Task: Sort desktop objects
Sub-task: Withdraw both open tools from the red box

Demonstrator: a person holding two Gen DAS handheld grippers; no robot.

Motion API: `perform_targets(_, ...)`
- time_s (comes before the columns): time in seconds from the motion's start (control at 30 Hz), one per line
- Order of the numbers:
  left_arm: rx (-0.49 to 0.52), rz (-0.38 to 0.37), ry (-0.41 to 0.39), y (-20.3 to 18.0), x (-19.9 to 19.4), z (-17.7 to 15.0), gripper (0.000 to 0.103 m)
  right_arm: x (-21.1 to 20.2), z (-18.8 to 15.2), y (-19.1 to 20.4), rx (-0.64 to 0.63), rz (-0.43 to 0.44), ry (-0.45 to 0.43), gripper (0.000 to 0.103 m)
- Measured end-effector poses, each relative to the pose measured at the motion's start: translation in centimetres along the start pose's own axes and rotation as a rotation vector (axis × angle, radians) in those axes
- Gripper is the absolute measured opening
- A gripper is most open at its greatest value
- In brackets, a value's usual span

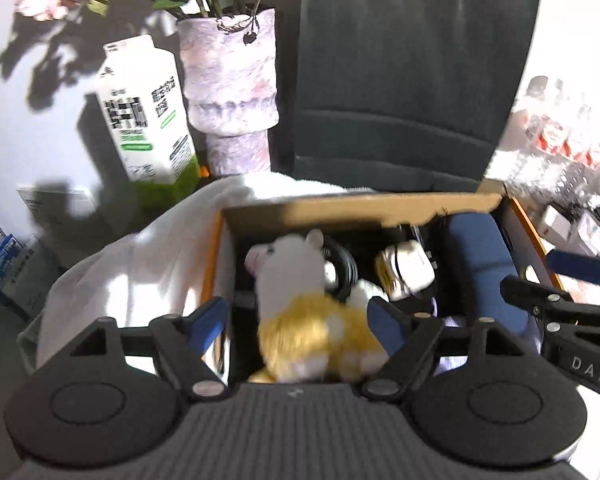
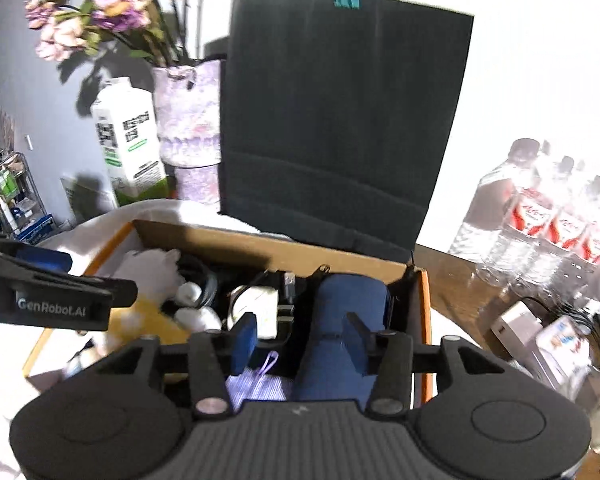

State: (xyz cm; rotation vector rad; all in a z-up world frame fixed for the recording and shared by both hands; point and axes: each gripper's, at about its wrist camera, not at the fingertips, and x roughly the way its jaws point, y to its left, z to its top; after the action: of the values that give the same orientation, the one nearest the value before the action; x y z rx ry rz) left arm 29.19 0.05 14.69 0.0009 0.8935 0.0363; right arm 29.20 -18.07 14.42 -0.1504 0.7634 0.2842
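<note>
Both grippers released: left gripper [image 1: 296, 322] straddles the plush toy [image 1: 312, 320], right gripper [image 2: 300, 338] the blue pouch [image 2: 340, 328], both already in the box [image 2: 276, 250]; sorting seems nearly done.

Plush toy [image 1: 300, 304] btwn open tool [image 1: 298, 320] pads

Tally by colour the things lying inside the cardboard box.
White and yellow: 1, plush toy
Blue: 1, pouch
White: 1, charger
Black: 1, cable coil
Lilac: 1, cloth
Total: 5 that can be told apart; the box floor is partly hidden.
</note>
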Motion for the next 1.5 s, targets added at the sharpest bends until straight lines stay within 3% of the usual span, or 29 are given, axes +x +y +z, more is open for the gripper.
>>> perform_targets(0.23, 0.022, 0.037, -0.072, -0.1, -5.0, -7.2, 0.085, -6.0, -4.5, 1.6, 0.019, 0.013, -0.059, 0.074)
perform_targets(0.4, 0.037, -0.004, -0.145, 0.0, -8.5, -13.1, 0.087, -10.3, -9.7, 2.9, 0.033, 0.043, -0.122, 0.076)
perform_targets(0.6, 0.03, -0.041, -0.162, 0.2, -10.5, -21.0, 0.09, -14.2, -18.0, 4.2, 0.078, 0.096, -0.195, 0.083)
perform_targets(0.73, -0.018, -0.056, -0.174, 1.1, -11.9, -26.5, 0.09, -15.8, -24.3, 5.6, 0.096, 0.074, -0.2, 0.083)
perform_targets(0.97, 0.017, -0.077, -0.182, 1.6, -15.7, -34.7, 0.09, -19.3, -32.3, 8.0, 0.114, 0.047, -0.229, 0.083)
perform_targets(1.13, 0.04, -0.125, -0.207, 0.9, -17.6, -36.1, 0.091, -21.1, -34.7, 8.9, 0.115, 0.02, -0.231, 0.084)
perform_targets(1.23, 0.087, -0.077, -0.258, -0.2, -17.8, -35.7, 0.092, -21.7, -34.8, 9.2, 0.085, 0.012, -0.255, 0.085)
perform_targets(1.3, 0.092, -0.072, -0.246, -0.4, -17.2, -35.7, 0.092, -21.6, -34.7, 9.1, 0.091, 0.021, -0.257, 0.085)
perform_targets(1.5, 0.027, -0.171, -0.208, 0.2, -15.2, -35.1, 0.092, -20.2, -34.7, 8.9, 0.088, 0.022, -0.237, 0.084)
